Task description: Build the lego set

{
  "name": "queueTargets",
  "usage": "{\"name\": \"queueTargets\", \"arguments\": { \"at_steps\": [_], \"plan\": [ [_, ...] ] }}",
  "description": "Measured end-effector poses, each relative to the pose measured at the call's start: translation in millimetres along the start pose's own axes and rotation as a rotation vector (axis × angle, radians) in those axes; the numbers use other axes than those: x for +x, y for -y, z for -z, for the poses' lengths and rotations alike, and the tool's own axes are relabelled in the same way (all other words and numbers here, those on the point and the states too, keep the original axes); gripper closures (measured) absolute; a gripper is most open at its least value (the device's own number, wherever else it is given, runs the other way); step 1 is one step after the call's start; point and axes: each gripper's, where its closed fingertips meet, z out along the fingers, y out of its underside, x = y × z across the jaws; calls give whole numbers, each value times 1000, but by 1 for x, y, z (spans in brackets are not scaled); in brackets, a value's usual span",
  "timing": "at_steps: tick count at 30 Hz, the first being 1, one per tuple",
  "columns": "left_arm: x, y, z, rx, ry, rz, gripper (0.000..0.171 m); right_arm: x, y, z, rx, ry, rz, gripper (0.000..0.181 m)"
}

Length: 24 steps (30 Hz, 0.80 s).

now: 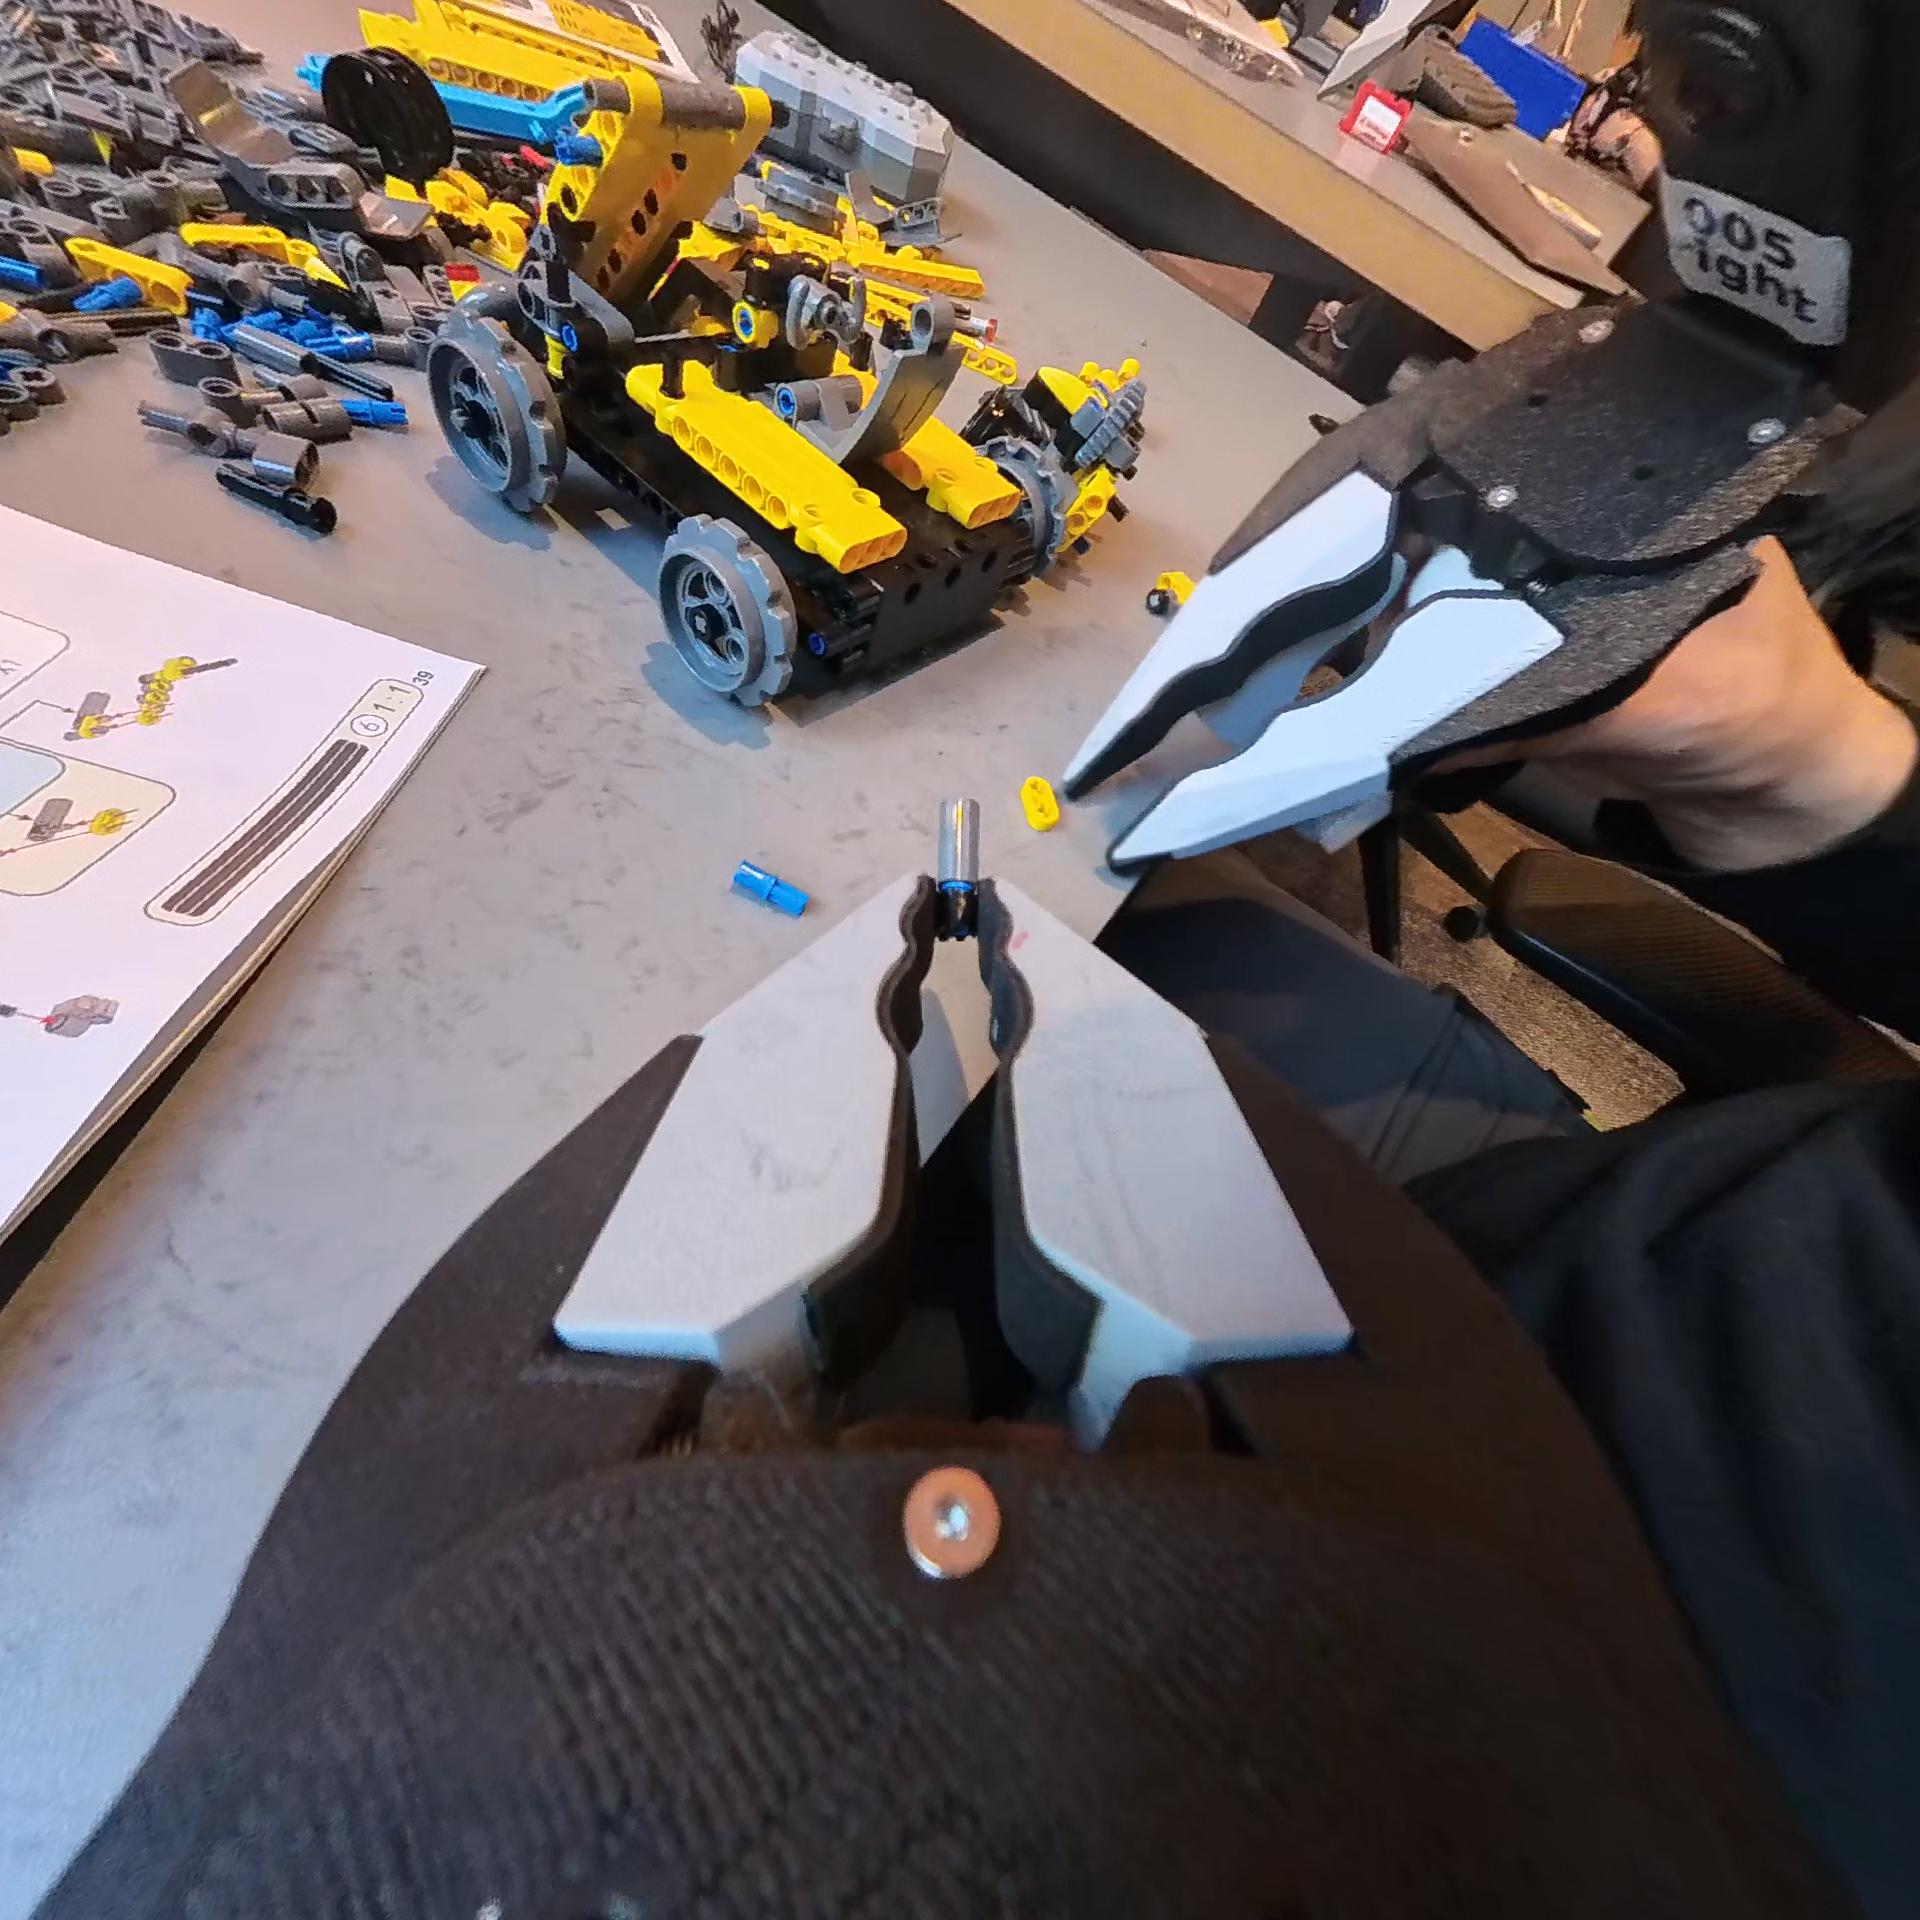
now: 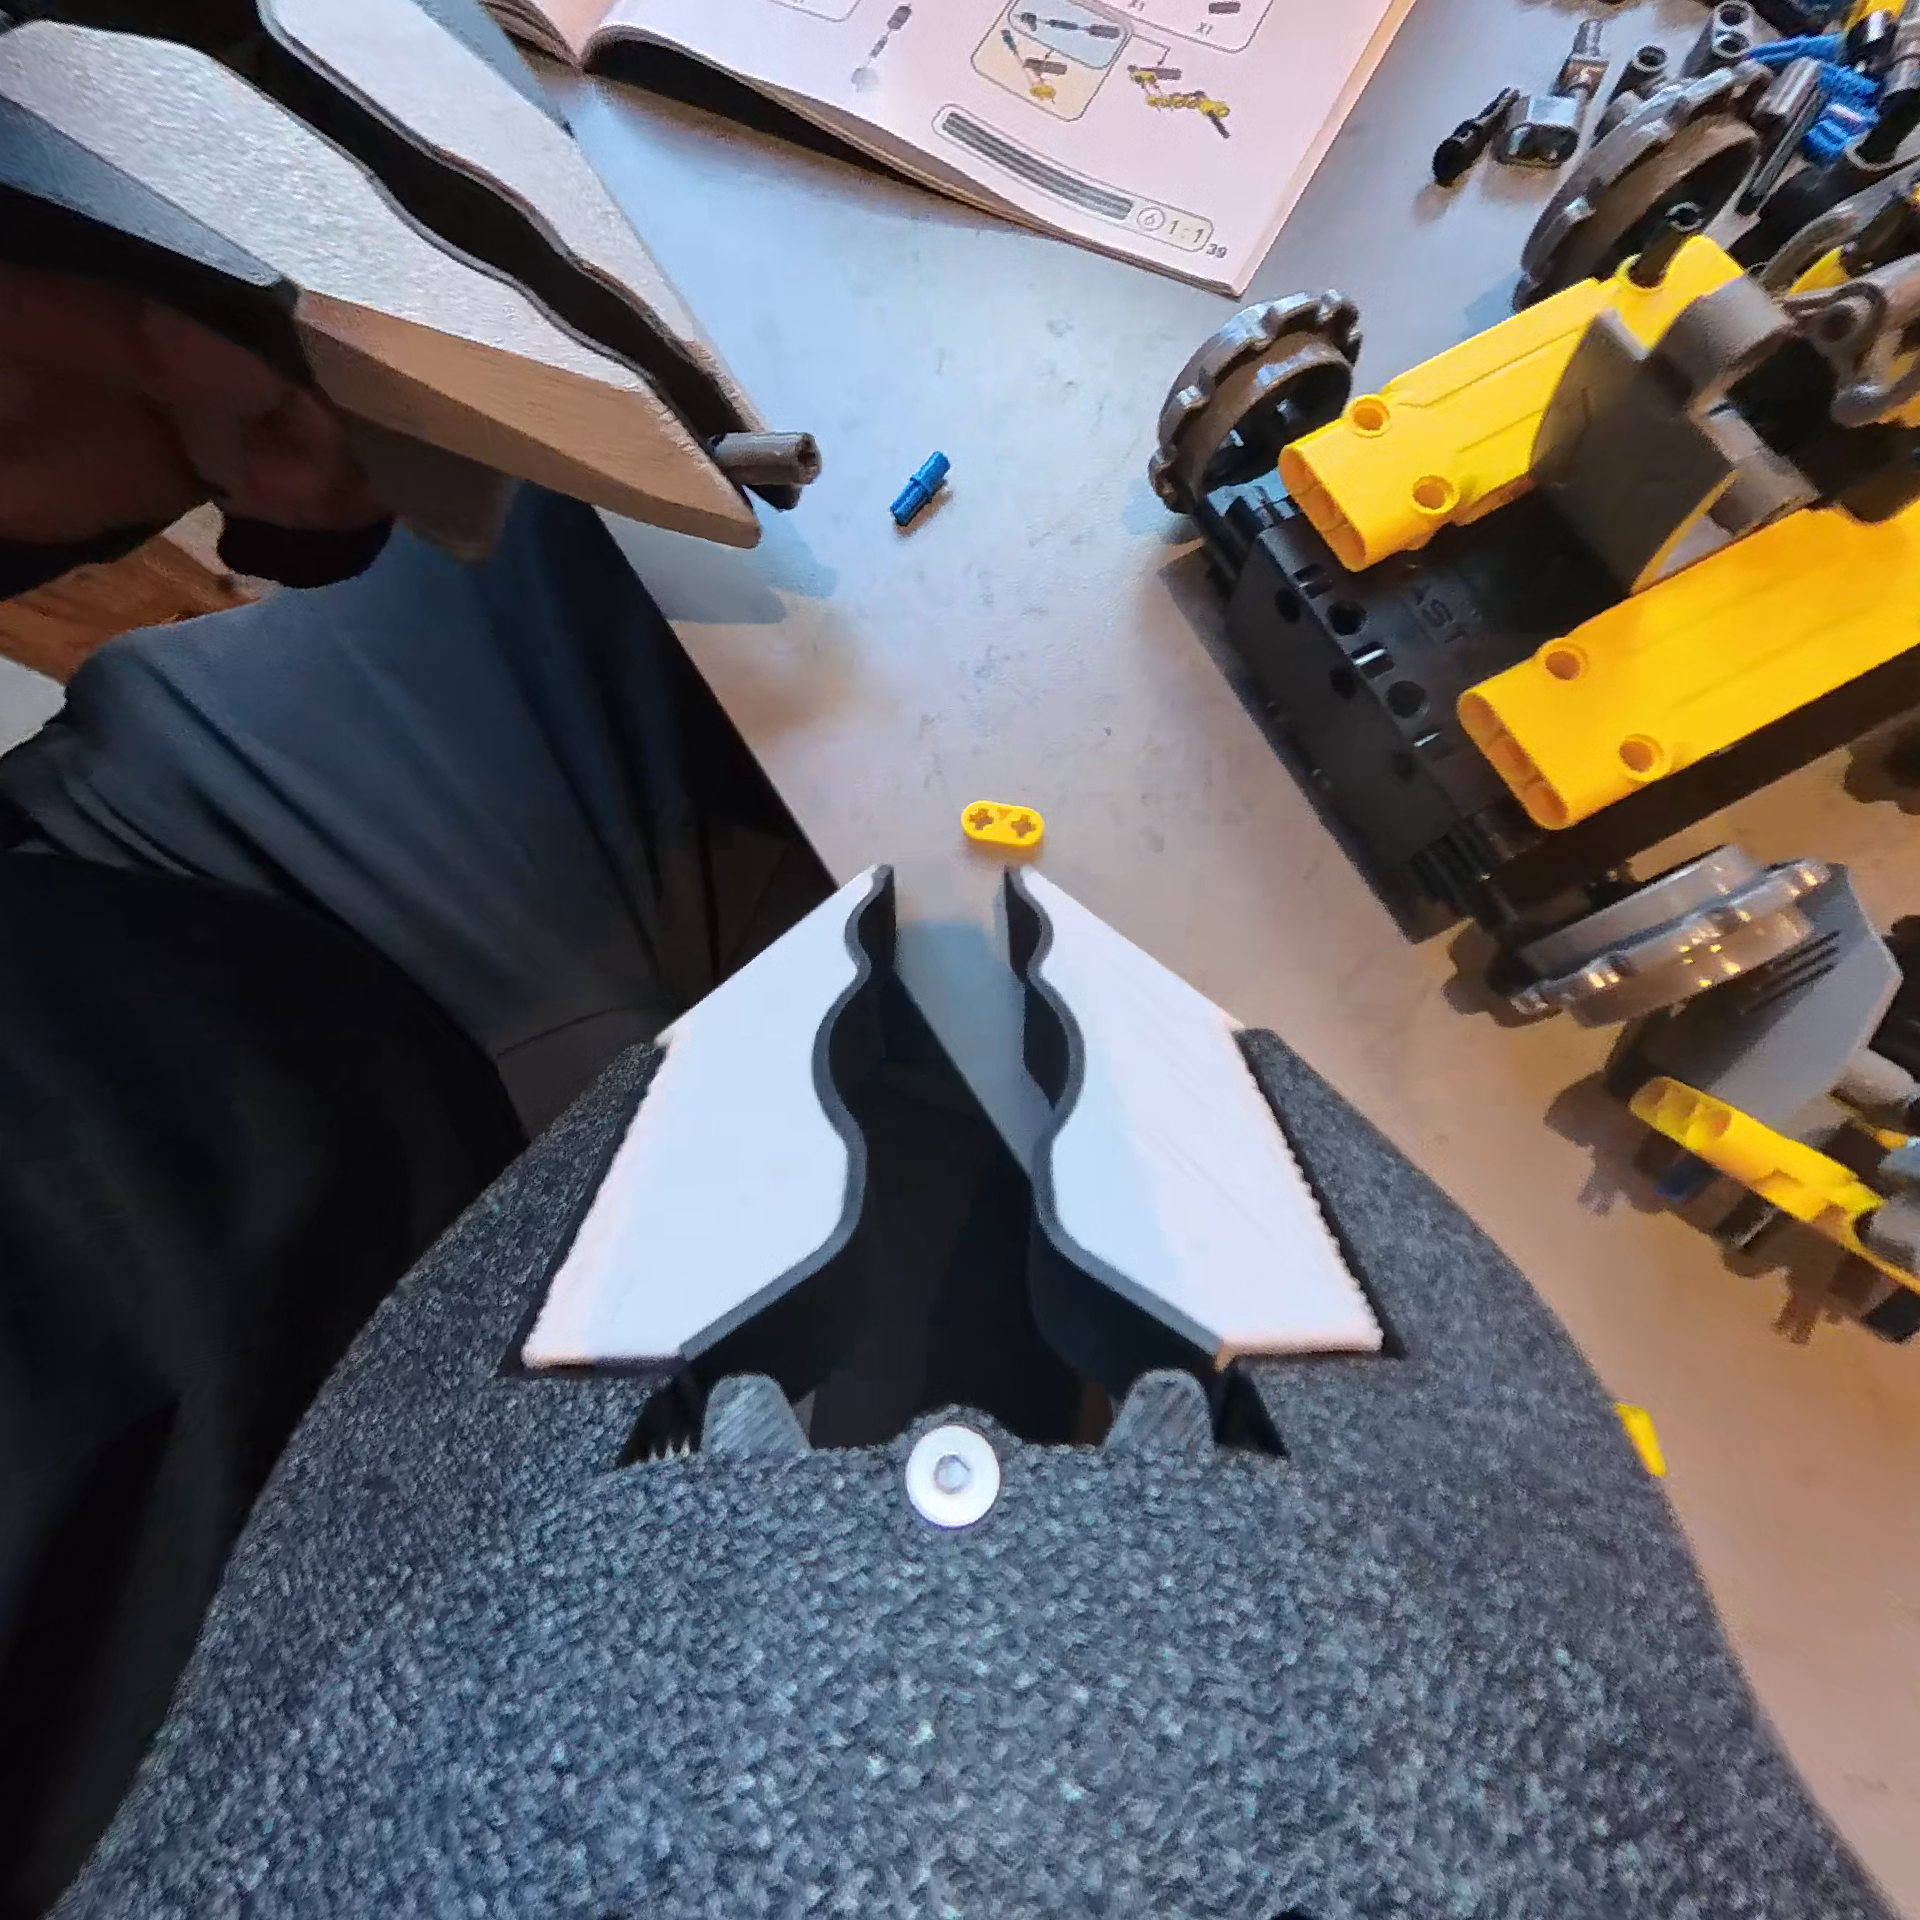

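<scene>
My left gripper [image 1: 956,899] is shut on a small grey connector tube [image 1: 958,836] with a blue pin at its base, held just above the grey table near its front edge. It also shows in the right wrist view [image 2: 764,462]. My right gripper [image 2: 948,883] is open and empty, its tips just short of a small yellow two-hole piece [image 2: 1004,824] lying on the table. In the left wrist view the right gripper [image 1: 1091,821] sits right of that yellow piece [image 1: 1040,802]. A loose blue pin [image 1: 770,888] lies left of my left gripper, also in the right wrist view [image 2: 921,486].
A yellow and black brick vehicle with grey wheels [image 1: 769,457] stands mid-table, also at the right [image 2: 1558,582]. An open instruction booklet [image 1: 187,790] lies at the left. A heap of loose parts [image 1: 156,229] fills the far left. The table's front edge [image 1: 1127,883] runs beside both grippers. The gap from one gripper's tips to the other's is roughly 7 cm.
</scene>
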Motion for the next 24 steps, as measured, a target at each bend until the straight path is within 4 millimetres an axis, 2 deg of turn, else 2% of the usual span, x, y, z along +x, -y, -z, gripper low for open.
{"name": "queueTargets", "arguments": {
  "at_steps": [4,9,12,21,24],
  "plan": [
    [0,1,-1,-1,2,-7,166,-11,-2,5,2,33,11,159],
    [1,1,-3,-6,5,-17,165,5,-3,6,-8,15,20,161],
    [1,3,-1,-2,10,-23,166,-6,-3,2,-27,92,45,174],
    [2,0,1,-15,-3,-19,165,-10,10,-12,-9,85,99,165],
    [5,-2,0,-37,-27,-39,165,-6,13,-6,-7,62,120,165]
  ]
}}
